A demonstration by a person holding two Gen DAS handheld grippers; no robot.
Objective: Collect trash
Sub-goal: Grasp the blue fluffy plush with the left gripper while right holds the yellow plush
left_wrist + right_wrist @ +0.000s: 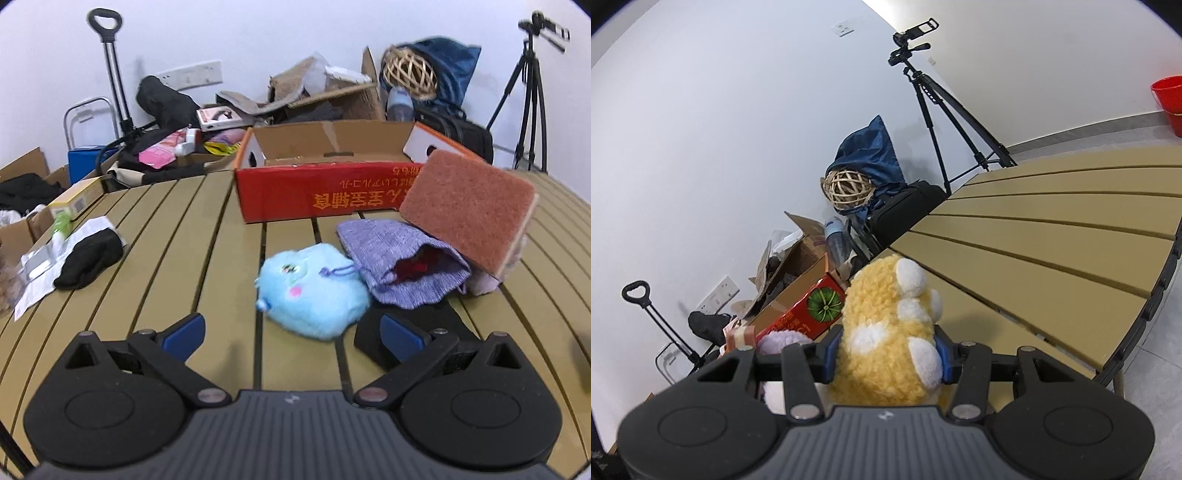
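Note:
My left gripper is open and empty, low over the slatted table. Just ahead of it lies a light blue plush toy. To its right lie a purple knitted pouch and a brown scouring sponge leaning on it. A black cloth lies under my right finger. An open red cardboard box stands behind them. My right gripper is shut on a yellow and white plush toy, held tilted above the table. The red box shows at its left.
A black sock on white paper lies at the table's left edge, beside a yellow box. Clutter, a hand trolley and a camera tripod stand along the wall. A red bucket stands on the floor.

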